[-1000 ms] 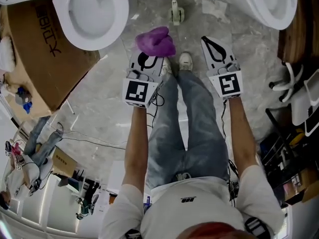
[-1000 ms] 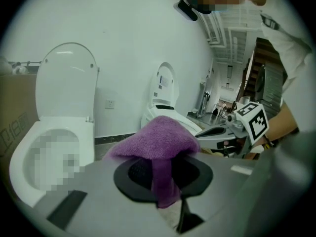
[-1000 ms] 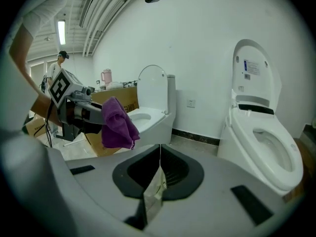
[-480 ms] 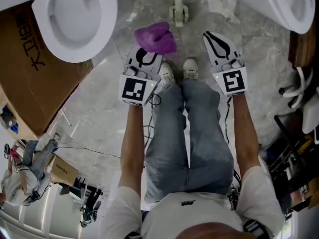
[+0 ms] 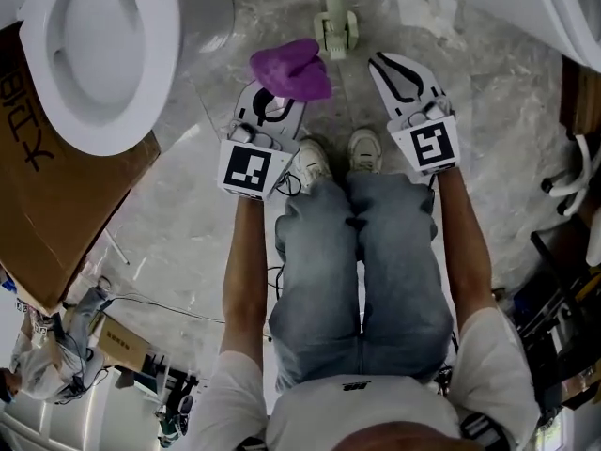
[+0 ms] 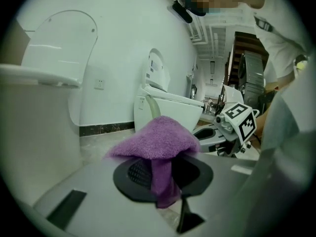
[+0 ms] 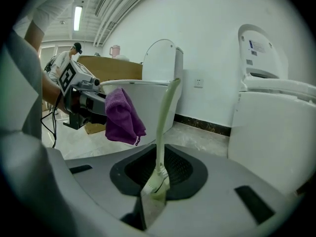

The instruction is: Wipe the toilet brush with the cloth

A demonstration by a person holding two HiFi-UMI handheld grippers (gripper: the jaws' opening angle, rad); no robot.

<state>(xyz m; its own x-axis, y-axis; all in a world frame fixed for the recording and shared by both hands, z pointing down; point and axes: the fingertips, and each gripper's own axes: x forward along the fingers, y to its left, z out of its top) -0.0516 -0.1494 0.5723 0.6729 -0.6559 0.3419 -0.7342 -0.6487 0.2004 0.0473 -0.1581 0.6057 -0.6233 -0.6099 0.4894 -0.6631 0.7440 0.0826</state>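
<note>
Grey marbled floor (image 5: 188, 214) lies under everything. One white toilet (image 5: 94, 54) stands well left of the toilet brush (image 5: 335, 22), a second toilet (image 5: 554, 7) stands well right of it, and a brown cardboard box (image 5: 66, 214) lies farther left still, beside the first toilet. Legs in blue jeans (image 5: 362, 271) end in pale shoes (image 5: 364, 148) a little short of the brush. The left tool (image 5: 274, 103), near the brush on its left, is clamped on a purple cloth (image 5: 291, 69) that bunches over its tips. The right tool (image 5: 387, 66), near the brush on its right and not touching it, has its jaws drawn almost together with nothing between them. The pale brush stands upright on the floor, apart from the cloth.
</note>
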